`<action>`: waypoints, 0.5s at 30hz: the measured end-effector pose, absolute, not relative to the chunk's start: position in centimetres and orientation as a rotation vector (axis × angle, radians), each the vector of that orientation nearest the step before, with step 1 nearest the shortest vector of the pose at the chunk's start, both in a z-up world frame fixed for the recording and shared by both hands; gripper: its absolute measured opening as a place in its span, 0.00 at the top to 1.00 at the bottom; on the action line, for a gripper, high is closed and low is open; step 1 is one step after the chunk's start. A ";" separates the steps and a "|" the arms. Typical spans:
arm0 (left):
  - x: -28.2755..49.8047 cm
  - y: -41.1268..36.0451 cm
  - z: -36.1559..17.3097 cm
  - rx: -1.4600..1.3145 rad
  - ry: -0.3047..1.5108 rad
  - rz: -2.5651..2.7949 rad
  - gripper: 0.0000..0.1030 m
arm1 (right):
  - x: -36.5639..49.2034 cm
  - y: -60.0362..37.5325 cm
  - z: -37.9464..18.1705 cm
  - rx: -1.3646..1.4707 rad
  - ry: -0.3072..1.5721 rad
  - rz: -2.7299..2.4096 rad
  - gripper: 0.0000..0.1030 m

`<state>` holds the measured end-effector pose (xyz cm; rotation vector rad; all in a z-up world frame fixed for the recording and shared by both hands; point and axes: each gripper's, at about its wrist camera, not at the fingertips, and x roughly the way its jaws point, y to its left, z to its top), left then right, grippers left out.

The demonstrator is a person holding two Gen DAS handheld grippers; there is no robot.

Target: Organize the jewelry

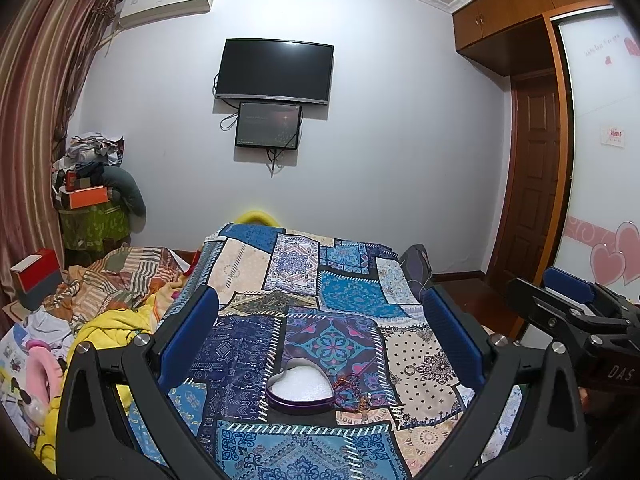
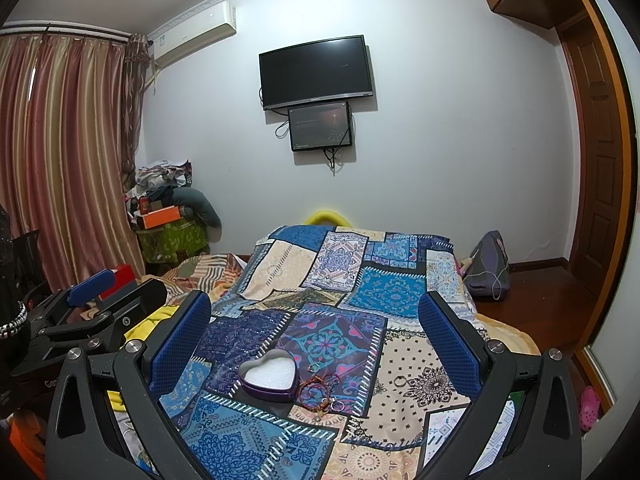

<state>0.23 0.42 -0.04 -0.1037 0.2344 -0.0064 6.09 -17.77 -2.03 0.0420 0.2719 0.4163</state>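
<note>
A purple heart-shaped tin (image 1: 300, 388) with white foam inside lies open on the patchwork cloth (image 1: 344, 292); it also shows in the right wrist view (image 2: 270, 376). Red-brown beaded bracelets (image 2: 316, 392) lie just right of the tin, seen too in the left wrist view (image 1: 354, 394). Small rings (image 2: 399, 381) lie on the cloth further right. My left gripper (image 1: 320, 316) is open and empty, held above the cloth behind the tin. My right gripper (image 2: 316, 320) is open and empty, at a similar height.
The cloth covers a table-like surface (image 2: 400, 280). A heap of bedding and clothes (image 1: 100, 304) lies to the left. A grey bag (image 2: 488, 264) sits on the wooden floor at right. A TV (image 1: 276, 70) hangs on the far wall.
</note>
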 end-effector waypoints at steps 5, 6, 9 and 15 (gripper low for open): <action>0.3 0.5 -0.1 -0.104 0.236 -0.005 0.00 | 6.1 -17.7 -2.2 0.043 0.279 0.416 0.00; 0.3 0.5 -0.1 -0.103 0.237 -0.006 0.00 | 6.2 -17.7 -2.3 0.042 0.281 0.416 0.00; 0.6 0.6 -0.3 -0.103 0.244 -0.005 0.00 | 6.6 -17.7 -2.6 0.041 0.291 0.415 0.00; 2.2 0.8 -1.2 -0.103 0.285 0.000 0.00 | 7.9 -17.7 -3.4 0.036 0.326 0.403 0.00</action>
